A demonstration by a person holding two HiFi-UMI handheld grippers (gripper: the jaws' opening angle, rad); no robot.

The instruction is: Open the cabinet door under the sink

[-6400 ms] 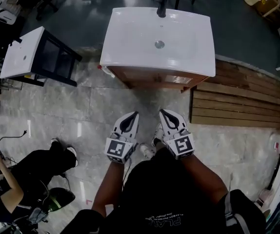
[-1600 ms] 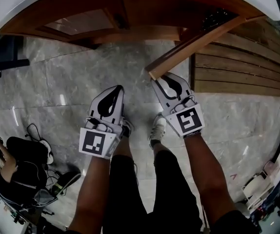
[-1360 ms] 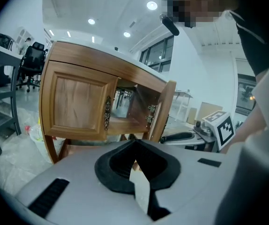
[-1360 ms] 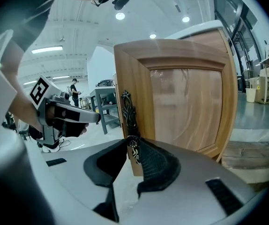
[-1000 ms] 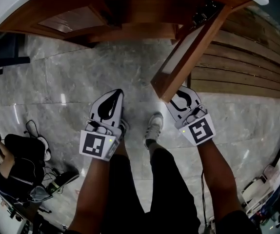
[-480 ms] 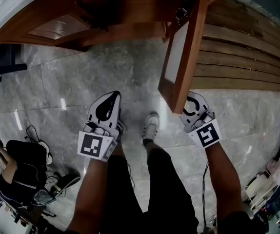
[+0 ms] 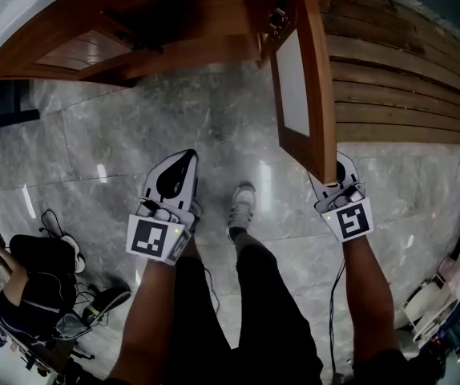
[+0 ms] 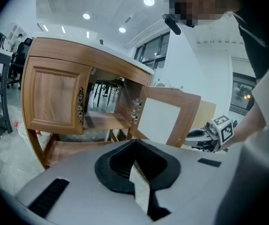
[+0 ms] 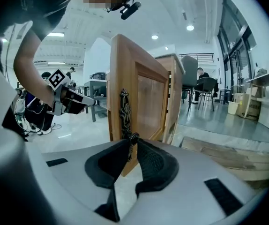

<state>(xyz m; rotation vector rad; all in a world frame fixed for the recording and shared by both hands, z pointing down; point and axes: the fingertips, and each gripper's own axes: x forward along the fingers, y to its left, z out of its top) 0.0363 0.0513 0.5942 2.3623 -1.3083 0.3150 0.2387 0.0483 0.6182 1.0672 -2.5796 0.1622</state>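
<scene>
Cabinet door (image 7: 298, 87), the right-hand one of the vanity cabinet (image 7: 174, 22) under the white sink (image 7: 14, 10), stands swung well out from the cabinet's front. It is hinged at the cabinet's right front corner, and its pale inner panel faces the person's legs. Its free edge points toward the person, over the marble floor (image 7: 118, 135) beside the wooden decking (image 7: 398, 79).

The right gripper (image 9: 131, 143) sits at that free edge, on the door's outer face. The lower end of the ornate metal handle (image 9: 125, 111) lies between its jaw tips. The jaws have just been closing and stand narrow; they seem to pinch the handle's end knob, though the contact is hard to read.

The left gripper (image 7: 183, 159) hangs above the floor, well apart from the open door, with its jaws together and nothing between them. It faces the closed left door (image 8: 55, 97).
</scene>
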